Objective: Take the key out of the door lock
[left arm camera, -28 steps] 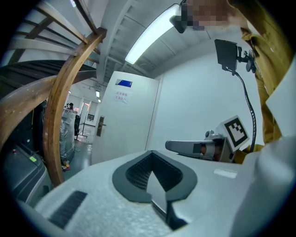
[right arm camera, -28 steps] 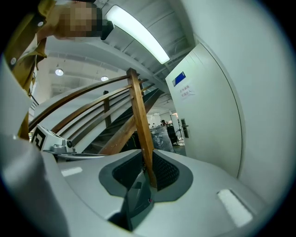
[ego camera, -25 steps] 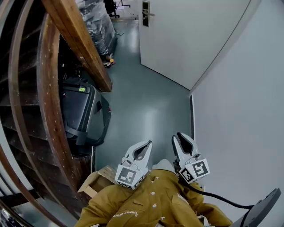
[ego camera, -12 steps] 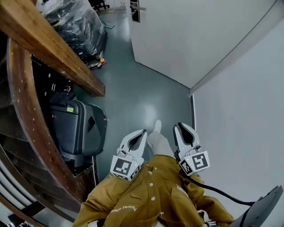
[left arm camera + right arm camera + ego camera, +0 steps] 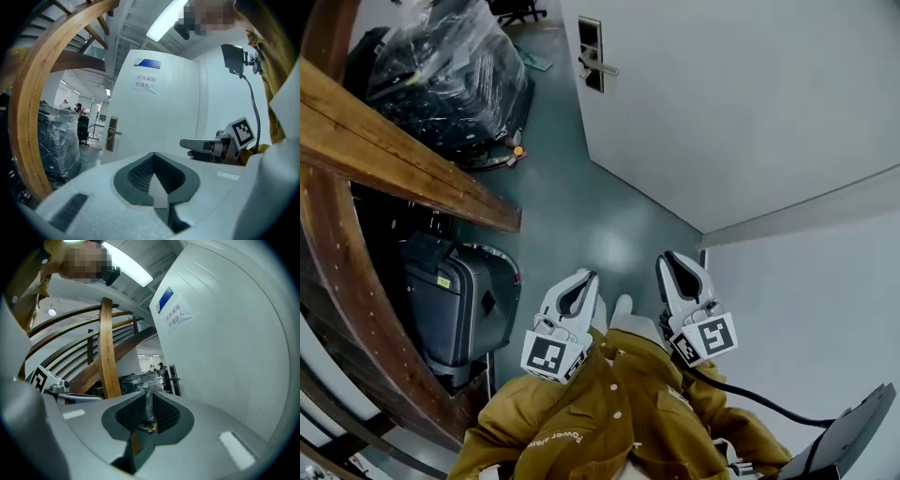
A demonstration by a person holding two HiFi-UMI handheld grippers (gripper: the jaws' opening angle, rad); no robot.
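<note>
Door lock (image 5: pixel 592 56) on the door's (image 5: pixel 722 94) edge, under the lever handle; key too small to make out.
Left hand-held gripper (image 5: pixel 584 281) pressed together, empty. Right hand-held gripper (image 5: pixel 668 261) closing, a narrow slit showing, nothing between jaws. Both held by the person's jacket (image 5: pixel 609 412), well apart from the door.

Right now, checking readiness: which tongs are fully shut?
The left tongs, jaws meeting with no gap; the right tongs, empty, are closing but show a slit.
</note>
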